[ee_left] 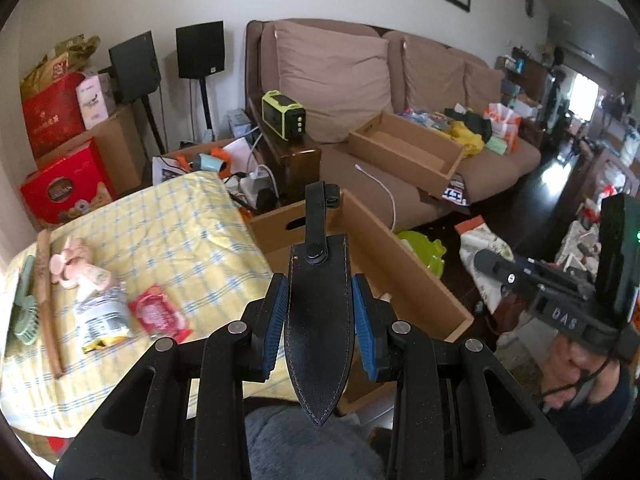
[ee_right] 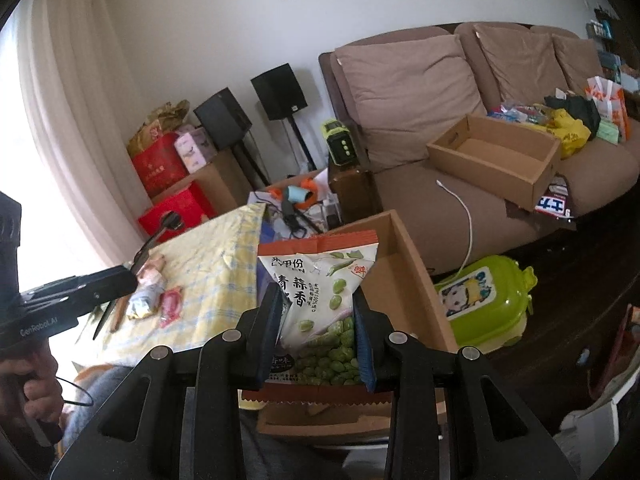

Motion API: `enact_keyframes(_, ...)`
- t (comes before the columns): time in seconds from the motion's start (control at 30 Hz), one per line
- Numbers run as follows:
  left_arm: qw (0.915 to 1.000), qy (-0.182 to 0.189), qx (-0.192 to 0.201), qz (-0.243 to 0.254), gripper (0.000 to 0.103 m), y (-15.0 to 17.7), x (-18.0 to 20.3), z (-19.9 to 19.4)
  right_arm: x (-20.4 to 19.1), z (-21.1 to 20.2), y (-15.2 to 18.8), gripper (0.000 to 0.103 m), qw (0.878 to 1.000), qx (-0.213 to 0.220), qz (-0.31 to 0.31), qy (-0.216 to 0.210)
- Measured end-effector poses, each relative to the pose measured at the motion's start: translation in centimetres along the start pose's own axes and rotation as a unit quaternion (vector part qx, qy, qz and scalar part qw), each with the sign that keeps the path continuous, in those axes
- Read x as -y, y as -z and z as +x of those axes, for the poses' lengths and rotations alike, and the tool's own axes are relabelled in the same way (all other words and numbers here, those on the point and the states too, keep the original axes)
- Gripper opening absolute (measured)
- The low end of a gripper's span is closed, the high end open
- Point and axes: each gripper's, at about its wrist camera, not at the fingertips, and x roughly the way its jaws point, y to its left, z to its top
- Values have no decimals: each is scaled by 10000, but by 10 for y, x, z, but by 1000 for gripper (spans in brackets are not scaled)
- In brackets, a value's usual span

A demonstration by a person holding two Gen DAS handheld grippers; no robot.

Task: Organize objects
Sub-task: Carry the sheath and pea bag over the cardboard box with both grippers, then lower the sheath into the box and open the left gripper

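Cluttered living room: a brown fabric sofa [ee_left: 400, 92] stands against the white wall, with an open brown cardboard tray [ee_left: 404, 150] on its seat. Nearer, a counter draped in a yellow checked cloth [ee_left: 180, 236] carries a pink handheld fan [ee_left: 70, 266], a green comb [ee_left: 22, 300], a wooden stick [ee_left: 48, 304], a small silver packet [ee_left: 106, 316] and a red sachet [ee_left: 158, 314]. Just beside the counter stands a large open brown cardboard box [ee_left: 384, 264].

The left gripper [ee_left: 320, 320] has its blue pads closed against the sides of a black leather knife sheath [ee_left: 320, 320], holding it in the air in front of the box, strap end pointing away. The right gripper [ee_right: 316, 336] pinches a white snack bag printed with green beans [ee_right: 320, 296], held upright above the near end of the same box. A green plastic case [ee_right: 486, 300] lies on the dark floor to the right of the box.
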Motion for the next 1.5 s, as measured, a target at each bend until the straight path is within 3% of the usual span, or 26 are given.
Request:
enact_keyframes(0.1,9999,-24,135,-44,30,3,3,11,3,4,3,33,10000,-61,44,30)
enact_keyframes(0.3,9992,186,39,-355,30,16,8,38,10,16,12,33,9996,-226,72,131)
enact_keyframes(0.4,9996,-68,235,-168,30,25,20,43,16,22,16,34,9994,-282,154,126)
enact_keyframes(0.47,9995,-264,152,-17,30,31,30,53,20,27,19,34,9992,-296,256,94)
enact_keyframes(0.57,9997,-163,-34,-171,30,38,36,68,26,37,28,34,9984,-331,465,-26)
enact_keyframes(0.73,9988,-142,-290,-356,30,50,33,94,21,52,37,34,9982,-510,272,143)
enact_keyframes(1.0,9984,-144,-407,-354,30,59,29,110,34,72,49,34,9960,-755,457,163)
enact_keyframes(1.3,9980,191,-578,-164,30,64,41,143,42,88,55,34,9937,-963,457,335)
enact_keyframes(1.5,9950,321,-824,-455,30,67,30,156,37,93,59,34,9920,-1100,220,571)
